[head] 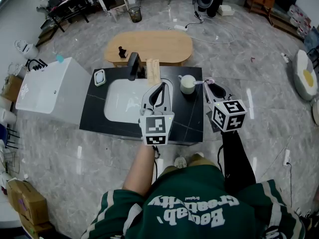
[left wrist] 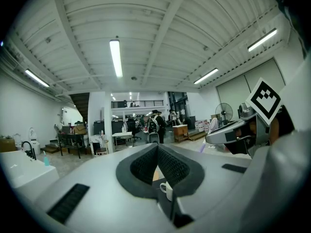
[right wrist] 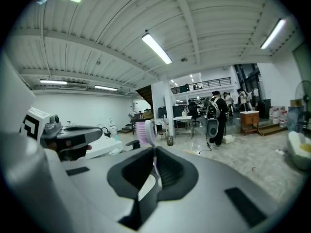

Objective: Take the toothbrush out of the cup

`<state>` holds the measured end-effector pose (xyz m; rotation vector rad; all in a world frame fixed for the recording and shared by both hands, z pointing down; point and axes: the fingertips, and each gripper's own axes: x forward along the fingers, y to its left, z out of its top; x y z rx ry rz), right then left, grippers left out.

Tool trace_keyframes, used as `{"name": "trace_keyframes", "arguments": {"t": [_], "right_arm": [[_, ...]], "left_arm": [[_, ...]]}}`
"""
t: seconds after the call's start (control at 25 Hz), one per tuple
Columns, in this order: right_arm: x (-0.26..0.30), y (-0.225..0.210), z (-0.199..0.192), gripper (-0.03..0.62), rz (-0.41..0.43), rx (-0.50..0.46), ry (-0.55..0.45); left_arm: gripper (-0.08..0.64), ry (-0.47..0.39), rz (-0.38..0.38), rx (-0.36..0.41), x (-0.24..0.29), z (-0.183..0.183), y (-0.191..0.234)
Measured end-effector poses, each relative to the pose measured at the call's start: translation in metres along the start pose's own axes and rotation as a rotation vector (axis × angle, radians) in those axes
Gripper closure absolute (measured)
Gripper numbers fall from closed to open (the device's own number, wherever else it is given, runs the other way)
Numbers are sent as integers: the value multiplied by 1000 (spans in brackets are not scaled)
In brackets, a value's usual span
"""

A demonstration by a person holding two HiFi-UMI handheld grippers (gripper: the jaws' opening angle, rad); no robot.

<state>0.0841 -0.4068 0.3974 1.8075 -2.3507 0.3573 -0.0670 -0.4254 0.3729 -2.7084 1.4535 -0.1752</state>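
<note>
The sink basin (head: 119, 103) lay open below the left gripper (head: 160, 87). Behind it, the faucet (head: 132, 65) and a wooden block (head: 153, 71) stood in the way. The cup (head: 187, 83) crowded the counter's (head: 94, 111) right rear, with the right gripper (head: 209, 87) and its toothbrush (right wrist: 145, 130) close beside.

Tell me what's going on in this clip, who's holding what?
A person stands at a black counter with a white sink, a handheld gripper in each hand. The right gripper has its fingers closed on a toothbrush with pink bristles, head pointing away from the gripper. The white cup sits on the counter beside the sink, and the toothbrush appears to be clear of it. The left gripper hangs over the sink, shut and empty.
</note>
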Motion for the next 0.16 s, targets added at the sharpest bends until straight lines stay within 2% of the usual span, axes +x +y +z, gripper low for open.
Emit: {"name": "trace_keyframes", "arguments": {"t": [0.16], "right_arm": [[1, -1, -1, 568, 4, 4, 0]], "left_arm": [[560, -2, -1, 3, 1, 1, -1]]}}
